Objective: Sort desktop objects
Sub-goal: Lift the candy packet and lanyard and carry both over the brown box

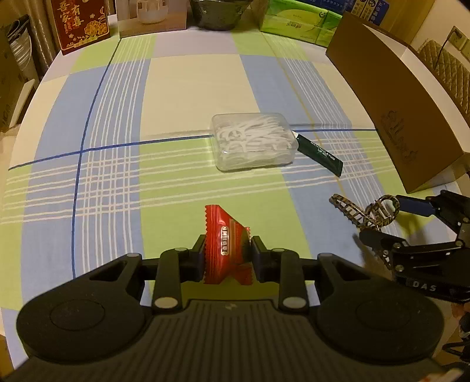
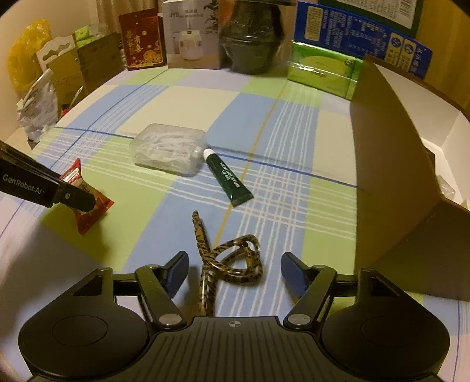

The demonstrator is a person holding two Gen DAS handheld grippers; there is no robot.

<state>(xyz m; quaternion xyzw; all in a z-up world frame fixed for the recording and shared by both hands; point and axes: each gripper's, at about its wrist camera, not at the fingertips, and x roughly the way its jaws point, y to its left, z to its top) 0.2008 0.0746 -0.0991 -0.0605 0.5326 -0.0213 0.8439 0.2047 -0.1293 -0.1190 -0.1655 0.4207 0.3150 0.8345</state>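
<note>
My left gripper [image 1: 226, 245] is shut on a red snack packet [image 1: 224, 244], low over the checked tablecloth; the packet also shows in the right wrist view [image 2: 88, 202]. My right gripper [image 2: 234, 269] is open, its fingers on either side of a leopard-print hair clip [image 2: 232, 264] lying on the cloth; the clip also shows in the left wrist view [image 1: 364, 213]. A clear box of white floss picks [image 1: 252, 141] sits mid-table, with a dark green lip-gel tube [image 1: 320, 155] touching its right side.
An open brown cardboard box [image 2: 396, 164] stands at the right. Along the far edge are a red card [image 1: 80, 25], a white product box [image 2: 191, 38], a dark pot [image 2: 252, 44] and green tissue packs [image 2: 323, 70]. Bags lie off the left edge [image 2: 38, 100].
</note>
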